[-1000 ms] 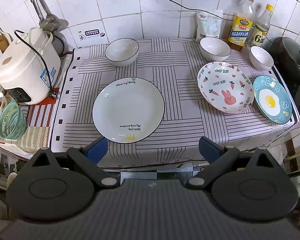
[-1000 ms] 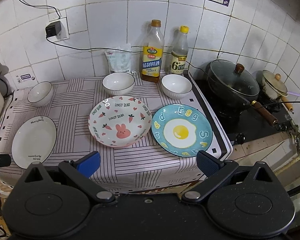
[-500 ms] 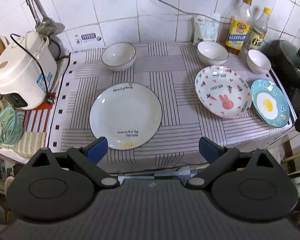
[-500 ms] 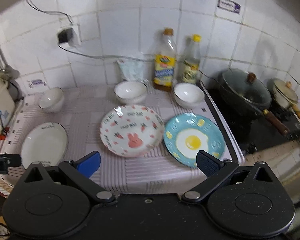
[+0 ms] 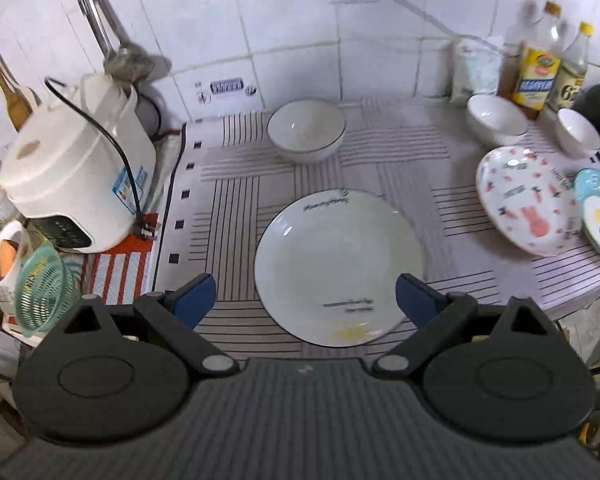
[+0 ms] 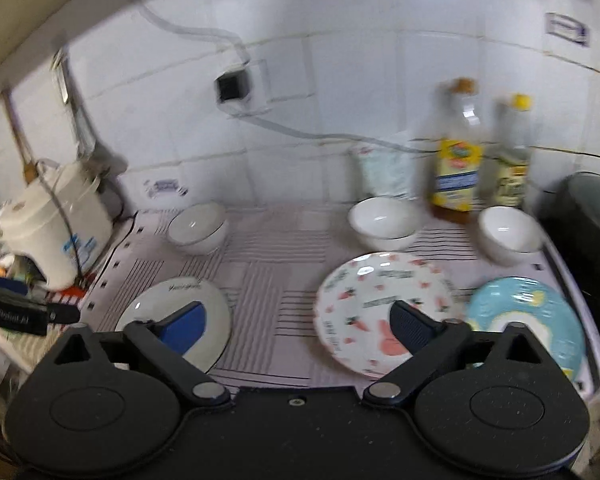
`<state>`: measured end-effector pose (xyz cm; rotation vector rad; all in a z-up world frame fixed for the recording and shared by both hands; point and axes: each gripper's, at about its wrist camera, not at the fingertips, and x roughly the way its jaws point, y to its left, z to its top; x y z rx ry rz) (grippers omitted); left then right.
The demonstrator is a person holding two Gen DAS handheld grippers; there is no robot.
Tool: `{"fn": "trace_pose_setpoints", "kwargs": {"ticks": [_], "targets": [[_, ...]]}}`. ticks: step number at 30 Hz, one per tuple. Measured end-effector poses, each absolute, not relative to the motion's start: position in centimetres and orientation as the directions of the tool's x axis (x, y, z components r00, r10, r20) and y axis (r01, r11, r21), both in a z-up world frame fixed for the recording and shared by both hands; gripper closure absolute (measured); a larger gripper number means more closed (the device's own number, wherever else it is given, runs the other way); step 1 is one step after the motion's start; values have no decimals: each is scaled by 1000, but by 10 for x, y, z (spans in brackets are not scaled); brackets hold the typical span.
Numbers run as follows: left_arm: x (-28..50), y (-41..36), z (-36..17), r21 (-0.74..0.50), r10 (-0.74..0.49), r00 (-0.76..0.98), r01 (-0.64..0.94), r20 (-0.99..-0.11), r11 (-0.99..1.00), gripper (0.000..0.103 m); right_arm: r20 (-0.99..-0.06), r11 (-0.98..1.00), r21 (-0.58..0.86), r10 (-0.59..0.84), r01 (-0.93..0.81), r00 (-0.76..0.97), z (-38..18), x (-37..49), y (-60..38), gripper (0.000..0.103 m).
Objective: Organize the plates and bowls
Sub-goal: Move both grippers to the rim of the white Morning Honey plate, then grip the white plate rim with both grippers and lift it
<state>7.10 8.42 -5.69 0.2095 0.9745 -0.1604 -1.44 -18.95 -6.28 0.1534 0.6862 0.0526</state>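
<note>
While both tongs hang wide open and hold nothing, the left tongs (image 5: 305,299) sit over the white plate (image 5: 339,266) at the frame's middle. Three bowls stand at the back of the tabletop (image 5: 236,196), and the bunny plate (image 6: 382,312) and blue plate (image 6: 524,320) lie at the lower right by the right tongs (image 6: 296,322).

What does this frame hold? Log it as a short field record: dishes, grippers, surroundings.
plates: white plate, bunny plate, egg plate, all flat on the striped cloth
bowls: three, behind the plates; left bowl stands apart
left gripper: open, empty, over white plate
right gripper: open, empty
left edge: rice cooker
</note>
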Motion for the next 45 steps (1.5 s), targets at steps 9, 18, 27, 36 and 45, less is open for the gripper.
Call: {"fn": "trace_pose_setpoints", "kwargs": {"ticks": [9, 18, 27, 36, 45], "targets": [[130, 121, -113, 120, -3, 498, 215, -867, 969, 8, -673, 972, 180, 232, -148, 703, -113, 31, -135, 14], [162, 136, -179, 134, 1, 424, 285, -905, 949, 26, -735, 951, 299, 284, -82, 615, -180, 65, -120, 51], [185, 159, -206, 12, -84, 317, 290, -945, 957, 40, -757, 917, 395, 293, 52, 584, -210, 81, -118, 68], [191, 156, -217, -193, -276, 198, 357, -941, 914, 79, -751, 892, 440, 300, 107, 588, -218, 77, -110, 92], [201, 153, -219, -221, -283, 166, 316, -944, 923, 78, -780, 914, 394, 277, 97, 561, -221, 86, -100, 89]]}}
